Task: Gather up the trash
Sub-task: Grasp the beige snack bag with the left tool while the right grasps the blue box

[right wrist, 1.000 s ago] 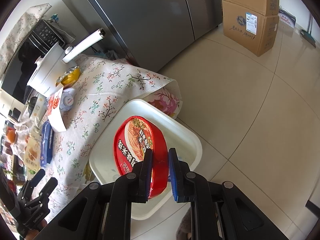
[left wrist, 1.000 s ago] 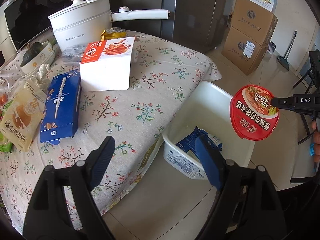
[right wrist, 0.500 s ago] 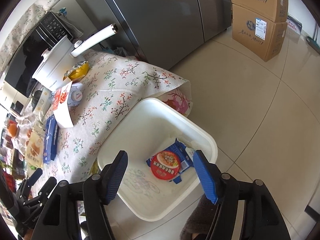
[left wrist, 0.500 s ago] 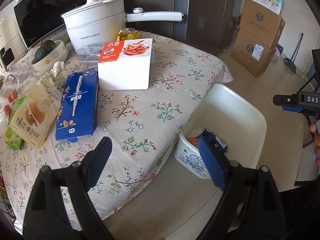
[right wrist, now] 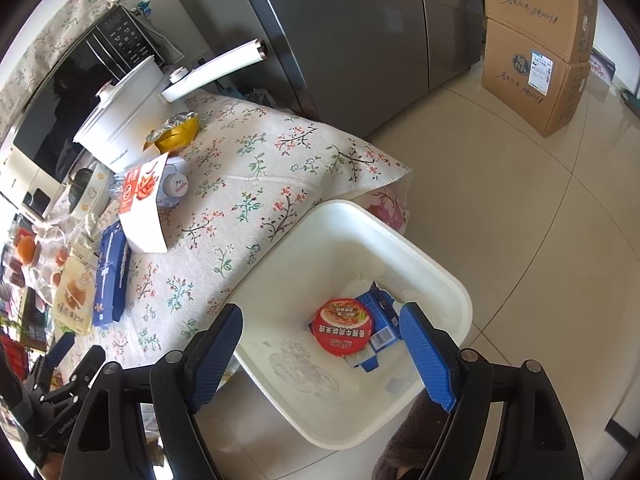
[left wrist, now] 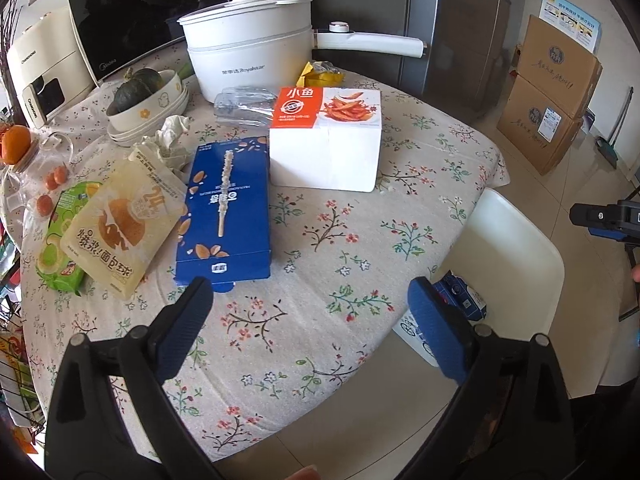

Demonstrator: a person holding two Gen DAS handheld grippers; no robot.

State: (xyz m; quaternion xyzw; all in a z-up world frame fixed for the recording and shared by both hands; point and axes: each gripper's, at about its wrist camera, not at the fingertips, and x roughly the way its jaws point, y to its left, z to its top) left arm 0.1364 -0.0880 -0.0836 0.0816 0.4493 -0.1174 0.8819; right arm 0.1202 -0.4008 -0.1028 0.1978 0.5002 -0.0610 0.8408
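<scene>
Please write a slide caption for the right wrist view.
Open right gripper above white bin holding red noodle lid.

Sunlit tiled floor [right wrist: 520,208], steel fridge [right wrist: 340,32]

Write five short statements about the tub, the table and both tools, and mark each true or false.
1. The red noodle lid lies inside the white tub. True.
2. The right tool grips the lid. False: its jaws are open and empty.
3. The blue snack box lies flat on the table. True.
4. The left tool is shut on the blue box. False: it is open, holding nothing.
5. The tub sits on the tablecloth. False: it sits on the floor beside the table.
</scene>
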